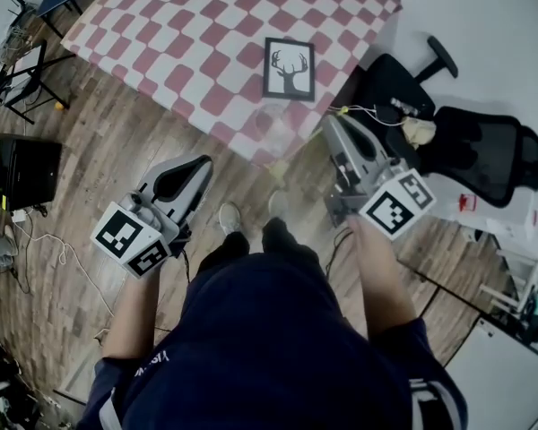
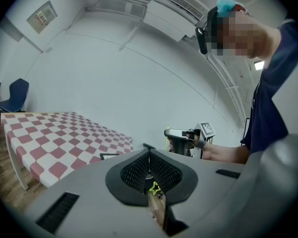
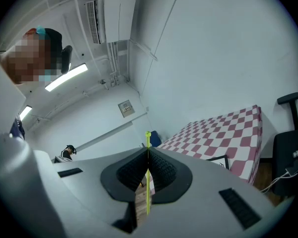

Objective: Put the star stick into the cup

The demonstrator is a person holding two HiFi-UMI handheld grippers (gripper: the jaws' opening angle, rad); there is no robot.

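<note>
My left gripper (image 1: 195, 165) is held low over the wooden floor, in front of the checkered table (image 1: 206, 34). In the left gripper view its jaws (image 2: 149, 151) are closed, and a small yellow star (image 2: 154, 187) on a stick shows just behind the pads. My right gripper (image 1: 328, 125) is shut on a thin yellow-green stick (image 3: 148, 182), which passes up between the pads and ends just past the tips. That stick also pokes out as a stick end (image 1: 344, 110) beside the table's corner. A faint clear shape (image 1: 271, 124) near the table edge may be the cup; I cannot tell.
A black-framed deer picture (image 1: 289, 68) lies on the red-and-white cloth. A black office chair (image 1: 466, 146) stands to the right of the table. Black cases and cables (image 1: 22, 173) sit on the floor at the left. The person's legs and shoes (image 1: 251, 222) are between the grippers.
</note>
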